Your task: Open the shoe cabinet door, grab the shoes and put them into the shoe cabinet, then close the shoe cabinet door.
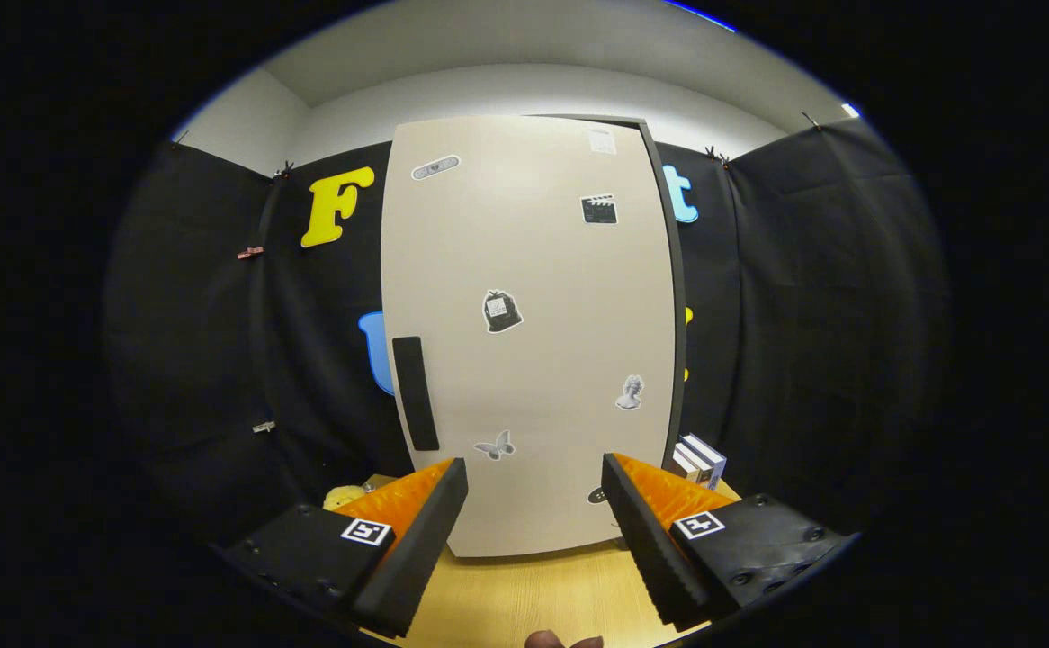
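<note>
Gripper view — shut cabinet door (524,333) stands beyond the spread gripper (533,477).

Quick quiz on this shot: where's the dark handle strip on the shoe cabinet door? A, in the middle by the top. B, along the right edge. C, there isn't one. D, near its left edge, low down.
D: the dark handle strip sits low by the left edge of the shut cabinet door, beyond the open gripper.
</note>
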`<state>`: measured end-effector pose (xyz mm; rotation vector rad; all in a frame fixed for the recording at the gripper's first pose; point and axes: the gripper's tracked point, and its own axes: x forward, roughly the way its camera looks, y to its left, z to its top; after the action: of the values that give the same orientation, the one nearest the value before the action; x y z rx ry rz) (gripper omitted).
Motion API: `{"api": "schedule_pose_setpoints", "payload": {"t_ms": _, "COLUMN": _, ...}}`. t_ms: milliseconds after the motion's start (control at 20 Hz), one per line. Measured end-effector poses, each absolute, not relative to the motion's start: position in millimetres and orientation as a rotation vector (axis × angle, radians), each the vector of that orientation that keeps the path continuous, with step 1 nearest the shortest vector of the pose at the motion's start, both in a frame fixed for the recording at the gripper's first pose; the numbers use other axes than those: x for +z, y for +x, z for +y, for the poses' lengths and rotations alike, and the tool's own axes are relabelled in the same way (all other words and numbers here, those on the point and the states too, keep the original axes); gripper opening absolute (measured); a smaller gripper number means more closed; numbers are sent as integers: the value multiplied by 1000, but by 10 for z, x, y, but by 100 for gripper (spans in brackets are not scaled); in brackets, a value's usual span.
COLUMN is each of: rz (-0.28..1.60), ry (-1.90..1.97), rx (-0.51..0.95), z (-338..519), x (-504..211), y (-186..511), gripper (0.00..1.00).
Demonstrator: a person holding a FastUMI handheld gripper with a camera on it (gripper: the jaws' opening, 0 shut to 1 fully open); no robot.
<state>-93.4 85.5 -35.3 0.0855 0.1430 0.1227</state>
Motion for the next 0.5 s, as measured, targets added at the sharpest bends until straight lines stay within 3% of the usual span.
{"api": "schedule_pose_setpoints", "payload": {"t_ms": 500, "rz": 143, "ry": 85, "rx": 128, "z": 881, "x": -416, "y": -893, "gripper": 98}}
